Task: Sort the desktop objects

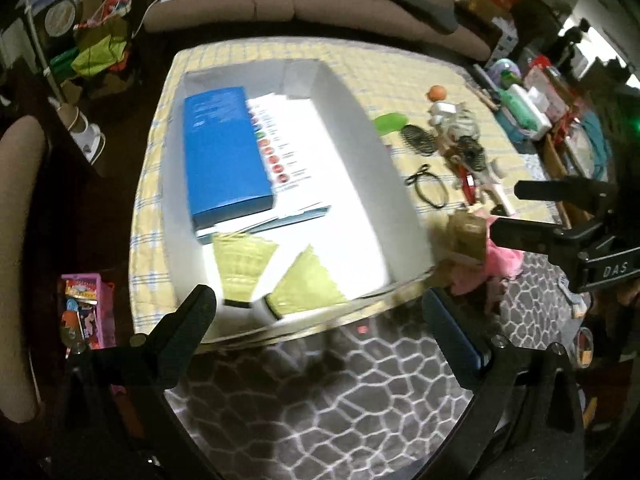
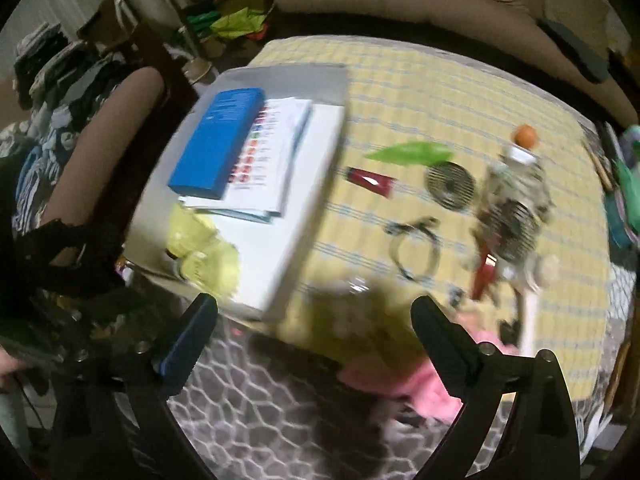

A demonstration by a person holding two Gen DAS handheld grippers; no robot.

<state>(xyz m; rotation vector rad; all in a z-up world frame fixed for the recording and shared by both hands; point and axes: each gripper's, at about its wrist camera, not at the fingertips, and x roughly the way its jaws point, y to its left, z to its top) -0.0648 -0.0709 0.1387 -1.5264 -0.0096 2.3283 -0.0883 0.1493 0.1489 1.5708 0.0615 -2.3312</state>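
A white open box (image 1: 352, 120) stands on the yellow checked table (image 1: 400, 68). In it lie a blue carton (image 1: 224, 156), a printed leaflet (image 1: 288, 148) and yellow-green packets (image 1: 244, 264). My left gripper (image 1: 318, 312) is open and empty over the box's near edge. My right gripper (image 2: 316, 308) is open too, above the table's near edge with nothing gripped; in the left wrist view it (image 1: 508, 210) hangs at the right, over a pink cloth (image 1: 504, 260). Loose on the table are a green leaf-shaped piece (image 2: 408, 154), a red tube (image 2: 370, 180), a round black mesh disc (image 2: 450, 186) and a black cable (image 2: 416, 248).
A tangled heap with an orange ball (image 2: 524, 134) on top sits right of the cable. A brown sofa (image 1: 320, 4) runs behind the table and a padded chair (image 2: 104, 136) stands to its left. A grey patterned rug (image 1: 320, 400) covers the floor below.
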